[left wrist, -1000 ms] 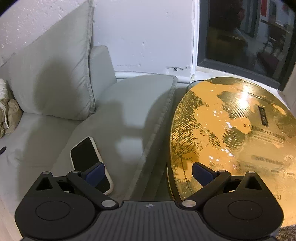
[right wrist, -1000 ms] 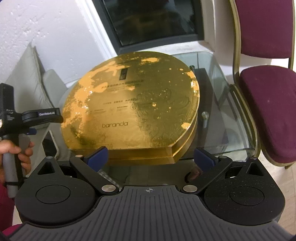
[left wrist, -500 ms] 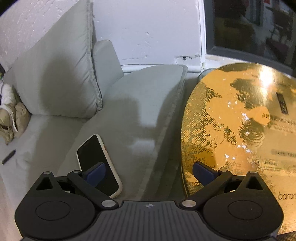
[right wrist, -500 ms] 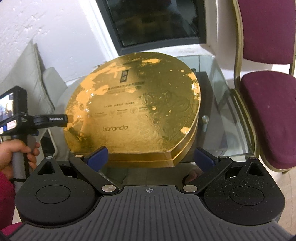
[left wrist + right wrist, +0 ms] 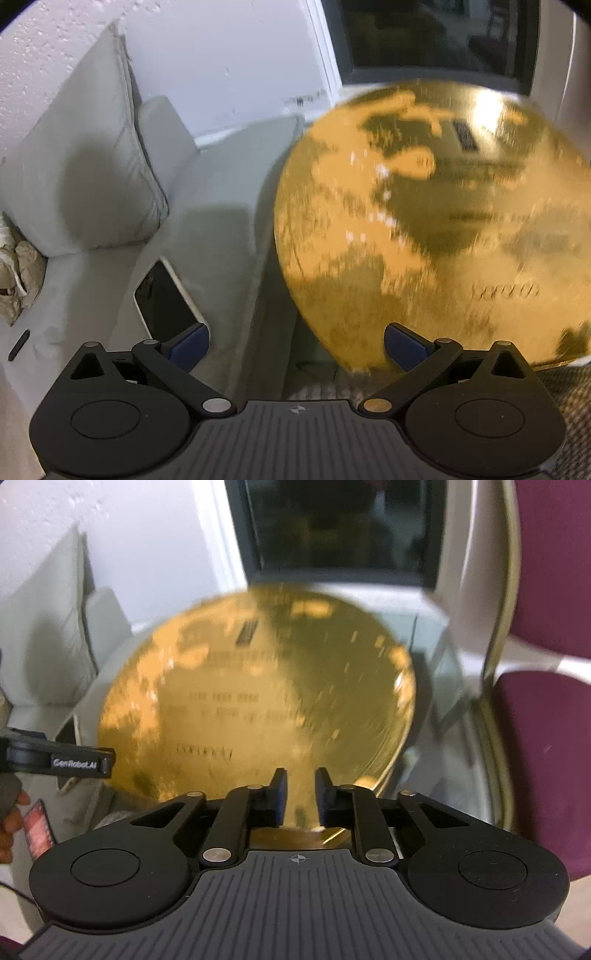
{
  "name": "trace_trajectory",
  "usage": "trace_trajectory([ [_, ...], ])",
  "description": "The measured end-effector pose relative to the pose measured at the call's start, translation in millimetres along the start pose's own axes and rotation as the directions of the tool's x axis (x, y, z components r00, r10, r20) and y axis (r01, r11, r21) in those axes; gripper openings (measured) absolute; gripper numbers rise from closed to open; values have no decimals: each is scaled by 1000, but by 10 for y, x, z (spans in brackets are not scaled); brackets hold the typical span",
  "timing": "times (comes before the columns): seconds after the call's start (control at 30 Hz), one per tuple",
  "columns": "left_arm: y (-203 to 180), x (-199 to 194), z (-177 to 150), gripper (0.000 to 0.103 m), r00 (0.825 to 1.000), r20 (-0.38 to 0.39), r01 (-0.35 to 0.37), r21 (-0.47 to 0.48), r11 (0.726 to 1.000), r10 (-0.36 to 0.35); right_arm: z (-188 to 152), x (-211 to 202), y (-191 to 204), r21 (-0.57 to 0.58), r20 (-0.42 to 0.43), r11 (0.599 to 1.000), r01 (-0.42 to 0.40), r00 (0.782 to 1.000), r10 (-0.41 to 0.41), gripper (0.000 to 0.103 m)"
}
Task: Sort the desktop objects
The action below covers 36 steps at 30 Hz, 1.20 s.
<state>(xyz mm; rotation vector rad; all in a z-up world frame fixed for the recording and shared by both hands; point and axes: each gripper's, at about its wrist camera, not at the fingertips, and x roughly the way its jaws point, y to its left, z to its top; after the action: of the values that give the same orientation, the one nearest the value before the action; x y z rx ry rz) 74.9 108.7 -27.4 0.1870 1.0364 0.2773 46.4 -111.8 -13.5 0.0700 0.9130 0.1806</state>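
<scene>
Right gripper [image 5: 299, 797] pinches glossy round gold box [image 5: 258, 709] rim; left gripper [image 5: 295, 343] wide, empty.

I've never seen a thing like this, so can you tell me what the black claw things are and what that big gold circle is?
Each picture comes from a camera fixed on a hand-held gripper, a two-fingered tool that a person carries, one in each hand. The left hand-held gripper has its blue-tipped fingers spread wide and holds nothing. Ahead of it, a phone lies on a grey sofa. The right hand-held gripper has its fingers pulled close at the near edge of a round gold box that lies on a glass table. The blur hides whether they pinch it. A purple chair stands on the right.
</scene>
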Motion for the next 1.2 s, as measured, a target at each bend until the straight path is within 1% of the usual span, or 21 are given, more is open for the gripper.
trace_trajectory([
  [0.07, 5, 57, -26, 101, 1000, -25, -7, -5, 1000, 7, -6, 88, -20, 15, -16, 1000, -2, 1000, 3, 20],
  [0.17, 26, 99, -16, 102, 999, -36, -6, -17, 1000, 6, 6, 161, -49, 23, -16, 1000, 14, 1000, -13, 24],
  [0.23, 18, 109, -1, 103, 999, -37, -6, -16, 1000, 5, 25, 197, -69, 30, -21, 999, 12, 1000, -11, 24],
  [0.33, 4, 104, 13, 102, 999, -50, -14, -2, 1000, 14, 44, 180, -62, 33, -36, 999, 13, 999, -12, 24],
  [0.4, 3, 59, 8, 102, 998, -59, -20, 6, 1000, 20, 48, 125, -64, 50, -43, 999, 4, 999, -2, 27],
  [0.43, 2, -2, 4, 102, 999, -50, -13, 12, 1000, 14, 47, 70, -64, 61, -40, 998, -9, 999, 12, 30],
  [0.5, -5, -130, 4, 102, 1000, -31, 1, 26, 1000, 0, 47, -69, -43, 68, -29, 997, -34, 999, 36, 46],
  [0.53, -14, -206, 9, 102, 1000, -19, 8, 34, 999, -7, 44, -143, -31, 70, -20, 997, -44, 999, 46, 49],
  [0.57, -29, -305, 16, 102, 1000, -2, 16, 42, 999, -16, 40, -215, -20, 70, -11, 996, -54, 998, 54, 55],
  [0.6, -37, -389, 18, 102, 1000, 14, 24, 44, 999, -25, 37, -287, -16, 74, -3, 995, -61, 998, 61, 63],
  [0.63, -40, -491, 18, 102, 999, 33, 36, 45, 998, -37, 35, -359, -19, 81, 3, 994, -67, 998, 67, 68],
  [0.7, -47, -676, 11, 102, 995, 72, 61, 48, 997, -64, 26, -514, -21, 96, 19, 992, -82, 997, 80, 81],
  [0.77, -49, -842, 12, 102, 989, 117, 85, 47, 995, -90, 13, -683, -23, 98, 48, 991, -93, 995, 89, 87],
  [0.83, -54, -1002, 5, 102, 980, 159, 115, 43, 992, -120, 7, -841, -33, 99, 76, 990, -96, 993, 89, 87],
  [0.93, -64, -1223, 3, 102, 963, 191, 186, 30, 982, -188, -5, -1088, -80, 112, 119, 988, -107, 989, 93, 89],
  [0.97, -81, -1290, -5, 102, 959, 207, 191, 39, 981, -195, -9, -1164, -102, 120, 132, 986, -112, 987, 96, 90],
  [1.1, -173, -1467, -54, 102, 954, 243, 160, 80, 984, -175, -21, -1420, -148, 133, 175, 985, -113, 980, 89, 91],
  [1.2, -184, -1550, -85, 102, 950, 245, 181, 80, 980, -195, -20, -1582, -143, 120, 201, 985, -124, 975, 98, 91],
])
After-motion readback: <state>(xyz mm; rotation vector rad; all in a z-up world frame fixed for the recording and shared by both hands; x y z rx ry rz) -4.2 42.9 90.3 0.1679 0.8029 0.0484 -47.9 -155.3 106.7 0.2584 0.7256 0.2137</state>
